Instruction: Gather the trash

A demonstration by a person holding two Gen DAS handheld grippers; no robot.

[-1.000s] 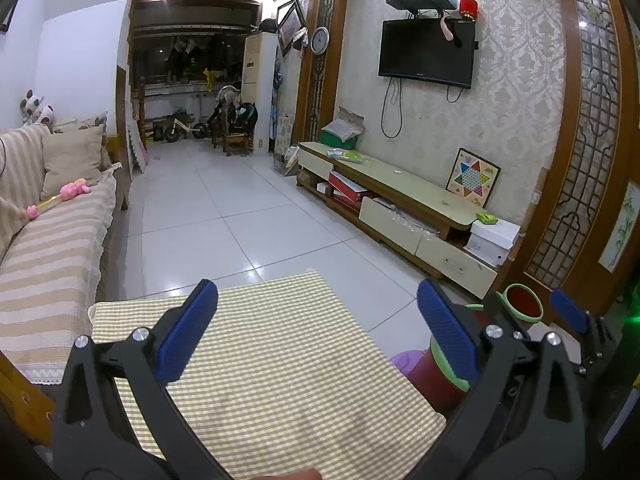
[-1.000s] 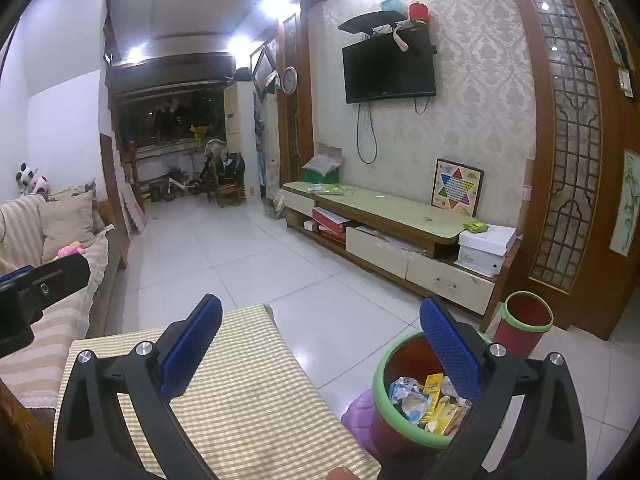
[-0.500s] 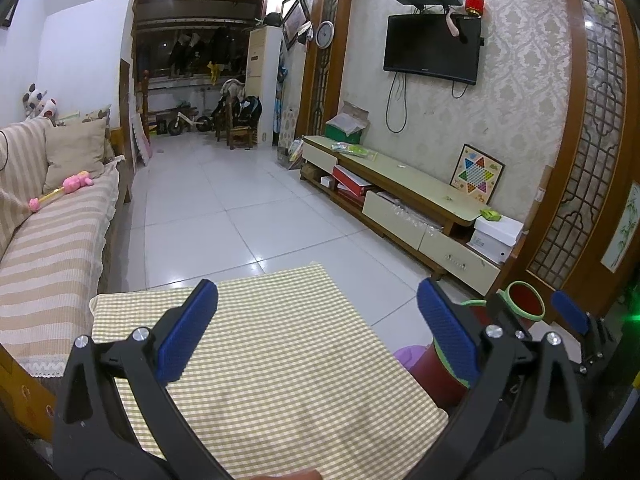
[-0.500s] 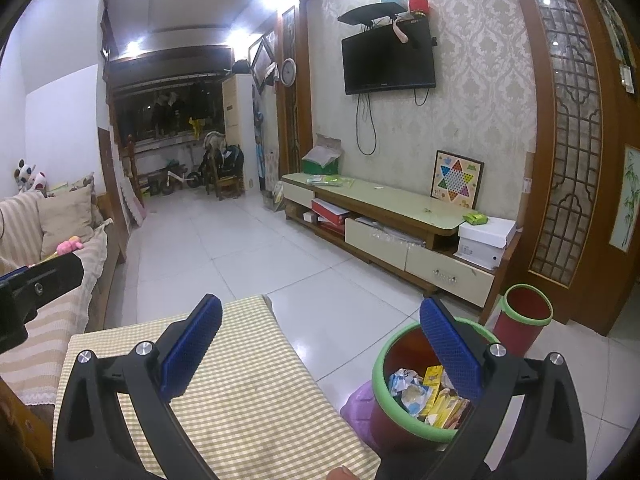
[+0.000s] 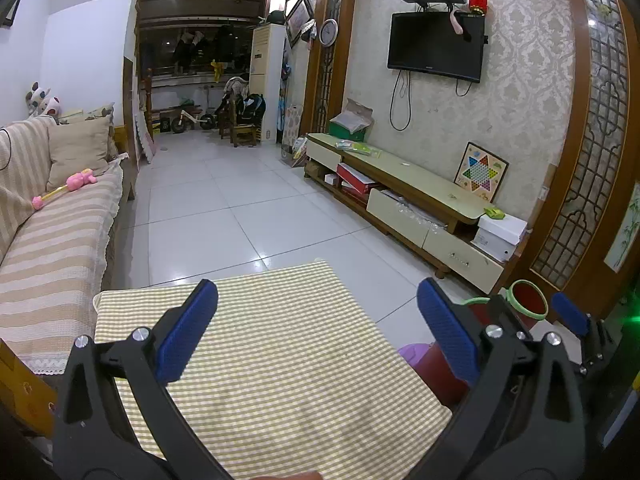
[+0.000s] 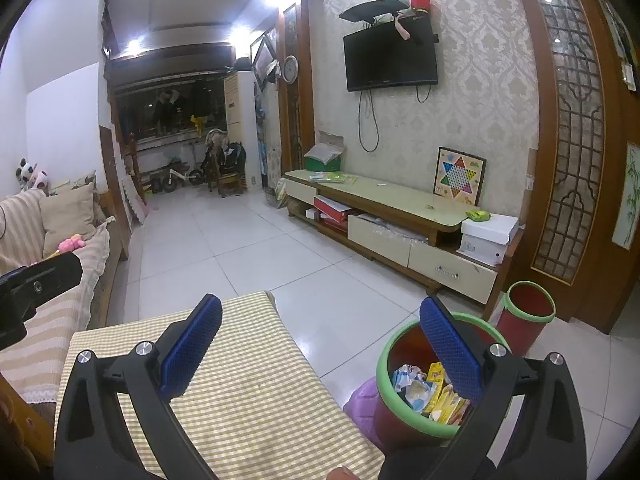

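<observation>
Tiled living-room floor (image 6: 256, 248) stretches ahead of both grippers, with a striped sofa (image 5: 52, 248) off to their left and a low TV cabinet (image 6: 400, 216) along the wall to the right. Directly under the tools lies a table covered in a checked cloth (image 5: 280, 360), showing no litter in either view. Just right of the table stands a red bin with a green rim (image 6: 404, 412), holding crumpled wrappers (image 6: 424, 392); a second, smaller bin (image 6: 528, 312) sits beyond it. The left gripper (image 5: 316, 328) and right gripper (image 6: 320, 344) both hang spread wide, holding nothing. The wrappers look light, thin and crinkly, likely slippery; a pinch on a bunched fold would probably hold best. What else lies deeper in the bin cannot be made out.
</observation>
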